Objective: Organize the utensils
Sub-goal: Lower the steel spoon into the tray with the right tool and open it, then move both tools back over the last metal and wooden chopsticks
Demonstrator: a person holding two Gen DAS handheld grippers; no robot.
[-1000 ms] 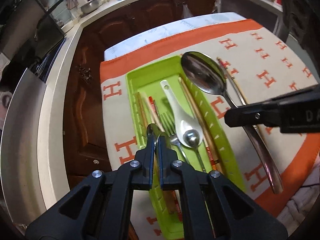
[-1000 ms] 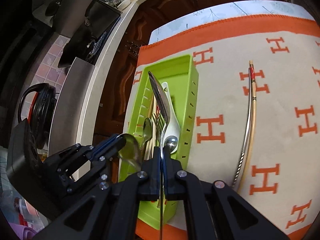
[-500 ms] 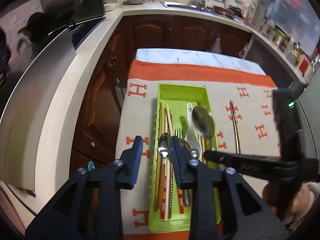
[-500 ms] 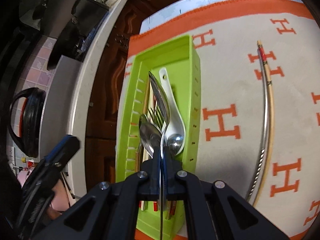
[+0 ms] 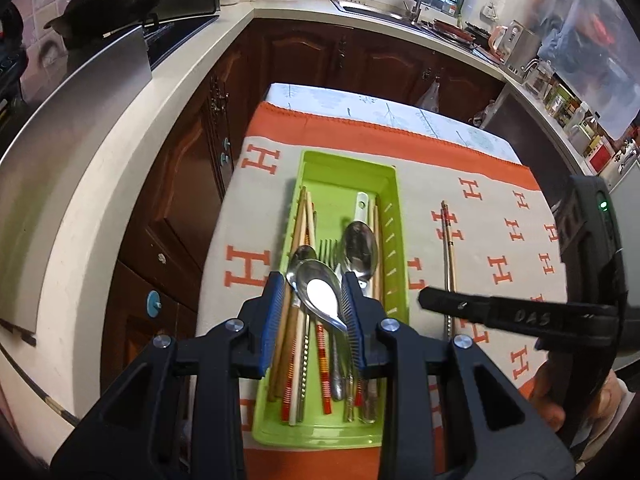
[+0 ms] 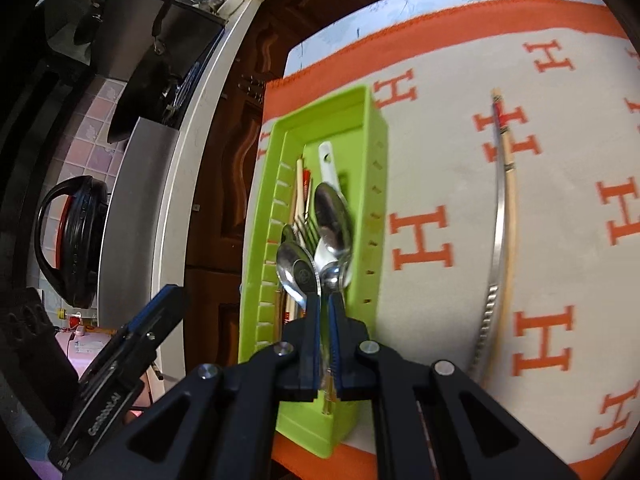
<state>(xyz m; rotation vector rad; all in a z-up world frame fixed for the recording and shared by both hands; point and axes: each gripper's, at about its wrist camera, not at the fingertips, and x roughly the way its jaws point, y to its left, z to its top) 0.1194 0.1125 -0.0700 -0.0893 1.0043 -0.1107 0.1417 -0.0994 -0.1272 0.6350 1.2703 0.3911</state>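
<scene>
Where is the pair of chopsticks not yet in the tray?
In both views, the chopsticks lie on the H-patterned cloth, right of the green tray.

The right gripper (image 6: 325, 316) is hanging over the near end of the lime-green plastic cutlery tray (image 6: 380, 184), its black jaws slightly parted. Steel spoons (image 6: 334, 216) are lying inside the tray. A wooden chopstick (image 6: 509, 184) and a metal one (image 6: 495, 248) are resting on the cream, orange-bordered cloth (image 6: 440, 152), toward its right edge.
</scene>
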